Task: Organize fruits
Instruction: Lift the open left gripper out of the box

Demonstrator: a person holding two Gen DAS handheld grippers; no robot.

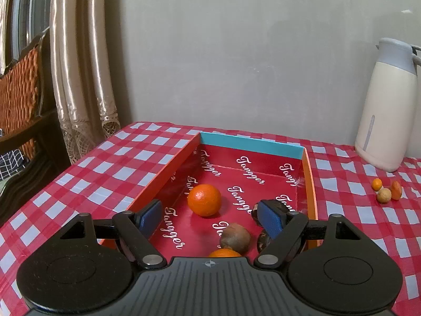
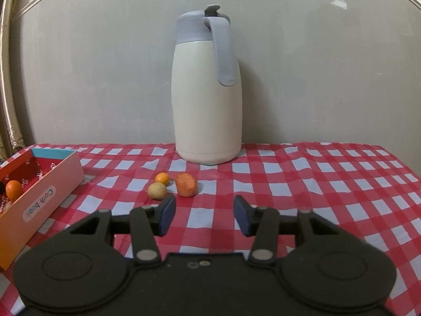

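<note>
A red box (image 1: 310, 184) lies on the checked table and holds an orange (image 1: 204, 199), a brown fruit (image 1: 235, 238), a second orange (image 1: 225, 253) partly hidden, and dark fruits (image 1: 264, 239). My left gripper (image 1: 209, 220) is open and empty over the box's near end. Three small fruits lie on the cloth: a small orange one (image 2: 161, 178), a tan round one (image 2: 157, 190) and an orange-red piece (image 2: 186, 184). My right gripper (image 2: 204, 214) is open and empty, just short of them. The box (image 2: 42, 192) shows at the left of the right wrist view.
A cream jug with a grey lid (image 2: 208, 94) stands against the wall behind the small fruits; it also shows in the left wrist view (image 1: 389, 105). A curtain (image 1: 81, 65) and a chair (image 1: 21, 92) are off the table's left edge.
</note>
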